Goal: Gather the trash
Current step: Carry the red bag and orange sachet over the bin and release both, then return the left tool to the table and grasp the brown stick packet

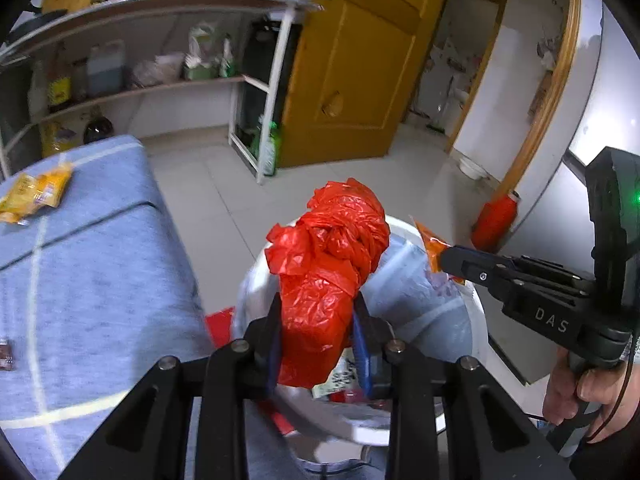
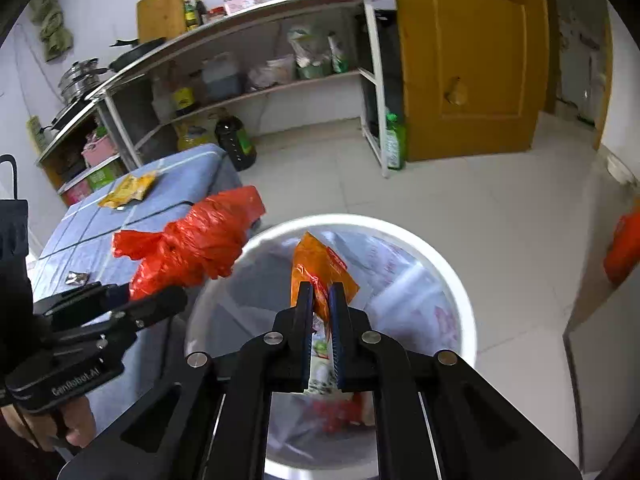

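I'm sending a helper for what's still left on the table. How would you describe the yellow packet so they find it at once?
Look at the blue-grey checked table beside the white bin. The yellow packet lies flat near its far end, much larger than the small silvery wrapper nearer.

Both wrist views look down, close, sharing the bin [image 1: 476, 308] [image 2: 460, 280].

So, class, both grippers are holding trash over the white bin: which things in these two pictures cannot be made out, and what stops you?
- Bin contents: right wrist view, the right gripper and its orange wrapper cover them; what shows is blurred.
- Red bag contents: opaque plastic, knotted, in the left gripper.
- Yellow packet print: left wrist view, blurred.
- Small wrapper on the blue cloth: cut by the left edge.
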